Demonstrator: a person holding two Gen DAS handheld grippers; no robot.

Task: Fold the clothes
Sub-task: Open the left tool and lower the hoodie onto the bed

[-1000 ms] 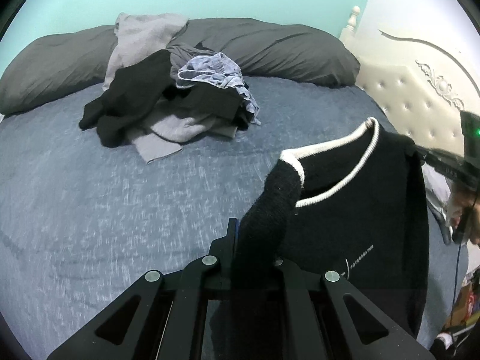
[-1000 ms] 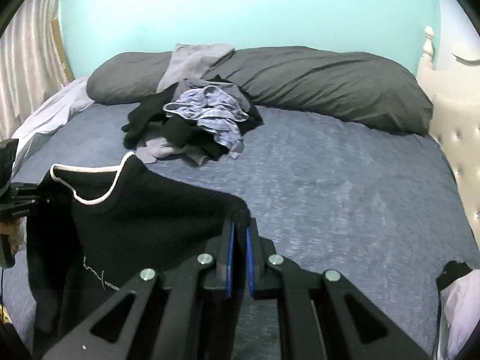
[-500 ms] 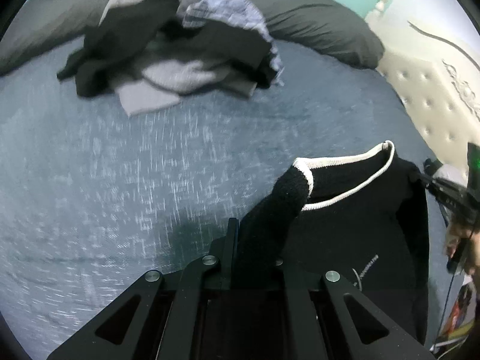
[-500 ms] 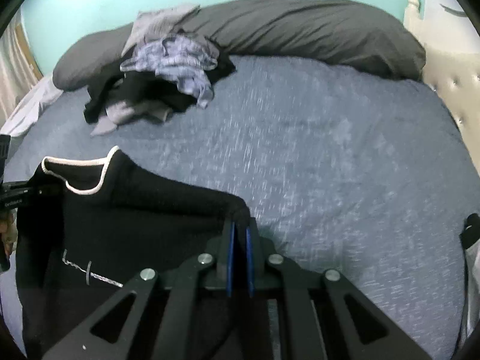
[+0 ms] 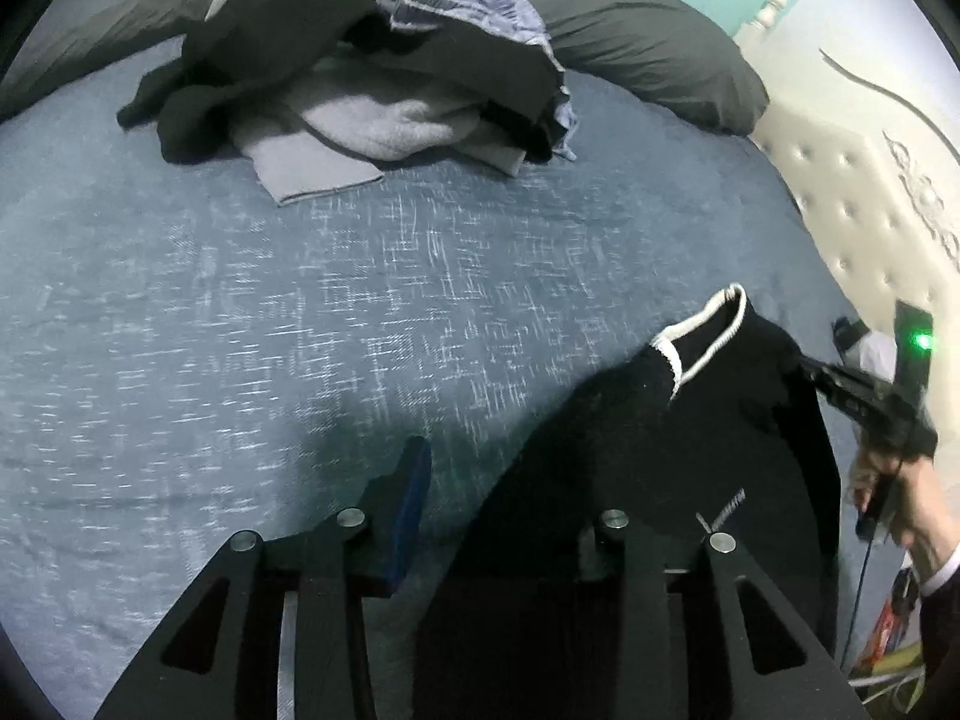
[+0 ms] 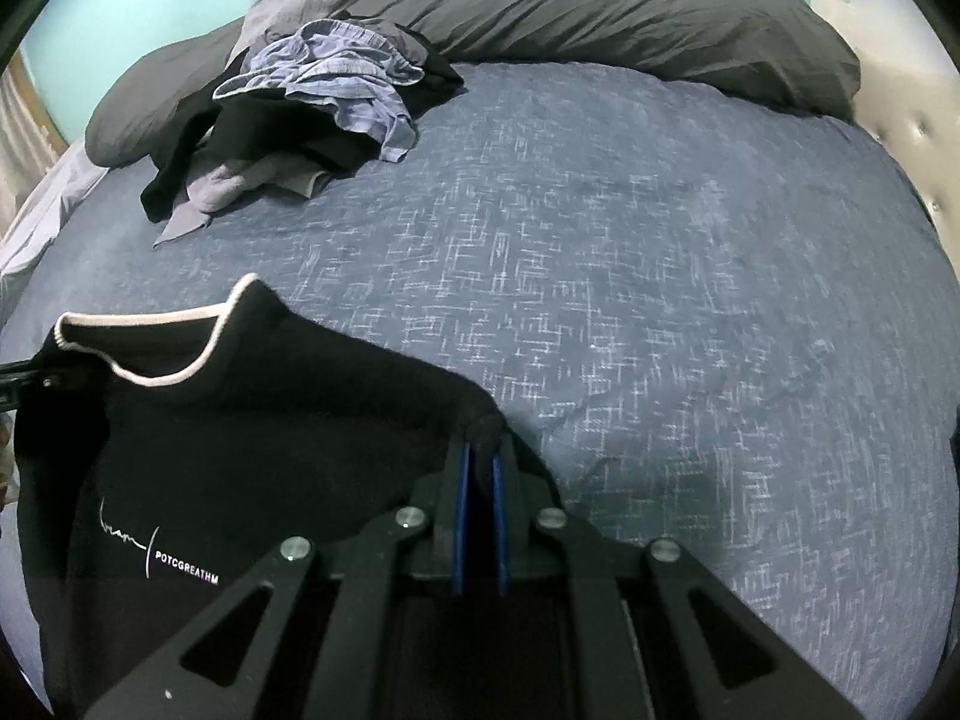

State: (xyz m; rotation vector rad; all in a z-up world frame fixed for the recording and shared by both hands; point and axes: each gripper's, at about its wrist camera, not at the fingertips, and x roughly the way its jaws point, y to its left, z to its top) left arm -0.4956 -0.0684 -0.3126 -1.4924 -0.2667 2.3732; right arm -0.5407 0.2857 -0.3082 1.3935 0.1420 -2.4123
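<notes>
A black sweater (image 5: 660, 420) with a white-edged collar hangs spread over the blue bed (image 5: 270, 300). My left gripper (image 5: 510, 468) is open. Its blue-padded left finger (image 5: 411, 492) stands bare, and the sweater's shoulder drapes over the right finger and hides it. In the right wrist view my right gripper (image 6: 480, 438) is shut on the other shoulder of the sweater (image 6: 270, 408), with cloth bunched between the blue pads. White lettering shows on the chest. The right gripper (image 5: 864, 396) also shows at the sweater's far shoulder in the left wrist view.
A pile of unfolded clothes (image 5: 372, 72), black, grey and pale blue, lies at the far side against a long grey pillow (image 6: 600, 6). A tufted cream headboard (image 5: 852, 198) bounds the bed on the right. A person's hand (image 5: 900, 498) holds the right gripper.
My left gripper has opened and let go of the sweater shoulder, which now slumps over its right finger. Both grippers have dropped lower and moved closer to the bed.
</notes>
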